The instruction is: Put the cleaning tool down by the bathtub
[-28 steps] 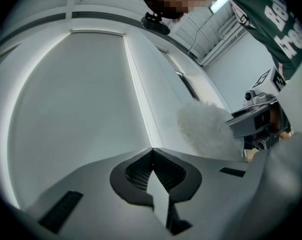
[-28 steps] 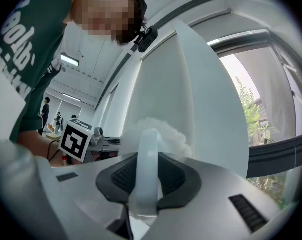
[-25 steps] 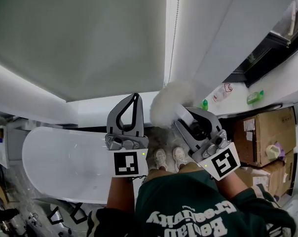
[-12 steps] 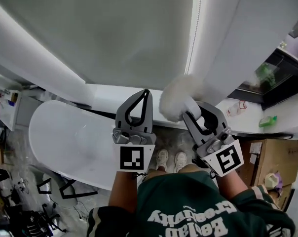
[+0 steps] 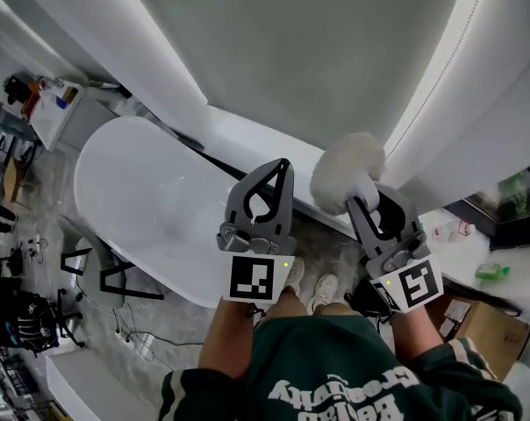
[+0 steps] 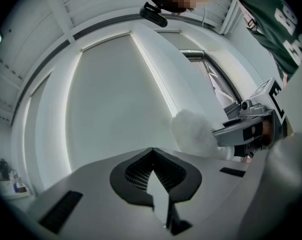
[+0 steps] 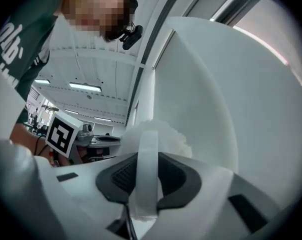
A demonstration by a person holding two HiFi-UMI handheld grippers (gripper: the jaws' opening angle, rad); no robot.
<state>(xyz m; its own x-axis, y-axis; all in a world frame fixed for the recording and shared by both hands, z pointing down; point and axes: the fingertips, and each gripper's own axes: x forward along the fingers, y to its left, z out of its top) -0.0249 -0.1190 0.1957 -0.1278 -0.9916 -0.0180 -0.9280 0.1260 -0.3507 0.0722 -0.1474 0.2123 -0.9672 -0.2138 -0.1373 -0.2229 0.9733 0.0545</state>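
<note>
- Right gripper (image 7: 147, 159): jaws clamped on the white handle (image 7: 146, 181) of the cleaning tool (image 5: 346, 172). Its fluffy head sticks out just past the tips.
- Left gripper (image 6: 152, 151): jaws pressed together, tips meeting, nothing between them.
- Both forearms reach out from the torso, grippers side by side and roughly level.
- Tool head is held in the air, near the left gripper's tips but apart from them.
- White bathtub (image 5: 142, 191) lies below, on the left gripper's side, well apart from the tool.
</note>
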